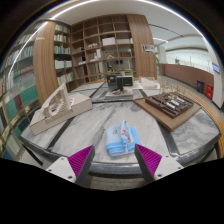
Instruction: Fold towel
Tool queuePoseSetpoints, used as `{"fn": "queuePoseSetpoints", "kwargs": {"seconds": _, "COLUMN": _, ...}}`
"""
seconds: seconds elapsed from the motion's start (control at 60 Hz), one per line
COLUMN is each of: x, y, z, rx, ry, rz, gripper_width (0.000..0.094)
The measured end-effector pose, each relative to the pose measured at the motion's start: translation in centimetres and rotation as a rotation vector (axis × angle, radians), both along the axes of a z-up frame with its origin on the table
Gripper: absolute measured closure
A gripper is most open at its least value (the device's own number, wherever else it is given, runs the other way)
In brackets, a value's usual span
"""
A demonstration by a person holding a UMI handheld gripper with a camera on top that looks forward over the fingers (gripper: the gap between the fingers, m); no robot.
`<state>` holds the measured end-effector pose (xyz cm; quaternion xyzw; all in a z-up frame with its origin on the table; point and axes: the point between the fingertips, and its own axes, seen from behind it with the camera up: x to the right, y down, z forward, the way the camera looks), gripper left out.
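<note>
One folded towel (119,140) on table (90,125), tongs (113,160) open below.

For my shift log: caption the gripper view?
Open gripper hovers before a crumpled blue towel on the table.

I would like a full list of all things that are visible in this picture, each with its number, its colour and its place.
crumpled light blue cloth towel: one, light blue with a little pink, on the table just ahead of the fingers, between them.
grey marble-look table: one, grey, under the towel.
pale architectural model: one, cream, on the table far to the left of the towel.
dark wooden tray with small objects: one, brown, beyond the towel to the right.
tall wooden bookshelves: several units, brown, along the back wall.
small dark box: one, black, on a surface before the shelves.
gripper: one, fingers open with magenta pads, nothing held.
</note>
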<state>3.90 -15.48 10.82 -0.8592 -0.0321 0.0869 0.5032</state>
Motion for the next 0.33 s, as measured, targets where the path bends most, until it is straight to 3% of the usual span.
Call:
{"fn": "queuePoseSetpoints", "kwargs": {"seconds": 0.25, "x": 0.2, "y": -4.6, "z": 1.4, "rx": 0.027, "ry": 0.024, "rz": 0.01, "gripper_width": 0.011}}
{"fn": "queuePoseSetpoints", "kwargs": {"seconds": 0.333, "x": -0.7, "y": -4.9, "z": 1.8, "rx": 0.032, "ry": 0.065, "rz": 0.057, "gripper_width": 0.011}}
